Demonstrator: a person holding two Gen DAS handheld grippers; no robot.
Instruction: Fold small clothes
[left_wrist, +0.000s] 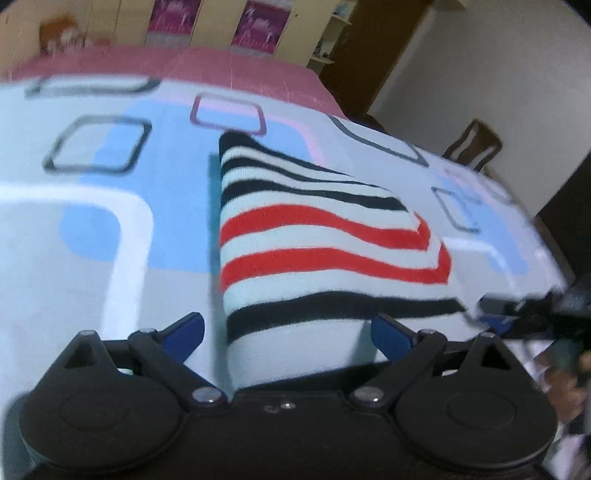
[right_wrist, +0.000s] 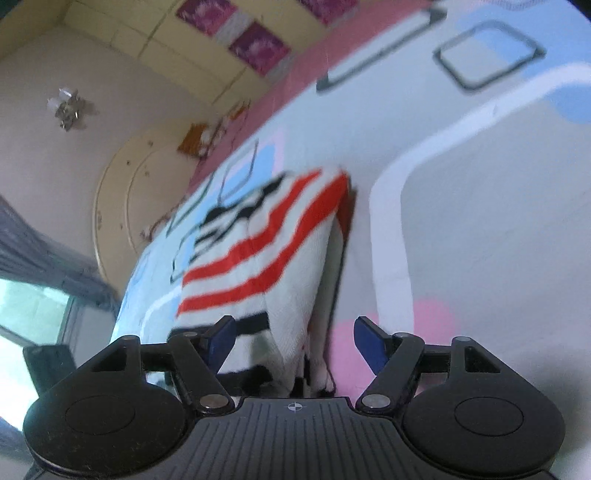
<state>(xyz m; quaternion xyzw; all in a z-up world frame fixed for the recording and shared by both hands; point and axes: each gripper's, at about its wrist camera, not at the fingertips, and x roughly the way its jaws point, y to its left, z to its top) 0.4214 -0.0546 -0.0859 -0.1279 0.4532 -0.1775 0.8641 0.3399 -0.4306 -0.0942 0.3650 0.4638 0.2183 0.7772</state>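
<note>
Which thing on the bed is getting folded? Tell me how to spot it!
Find the big bed with the pale blue sheet covered in rounded squares. Lying folded on it is a small striped top. It is the only thing with bold black and red stripes on white.

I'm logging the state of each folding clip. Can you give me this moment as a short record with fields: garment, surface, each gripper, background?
garment: striped knit garment, red, black and pale bands, folded over on itself
surface: bedsheet printed with blue patches and outlined squares
left gripper: jaws wide, garment's near end between them, pads not pressing
right gripper: jaws apart, garment's edge between them, pads not pressing
background: wooden chair past the bed's far corner
</note>
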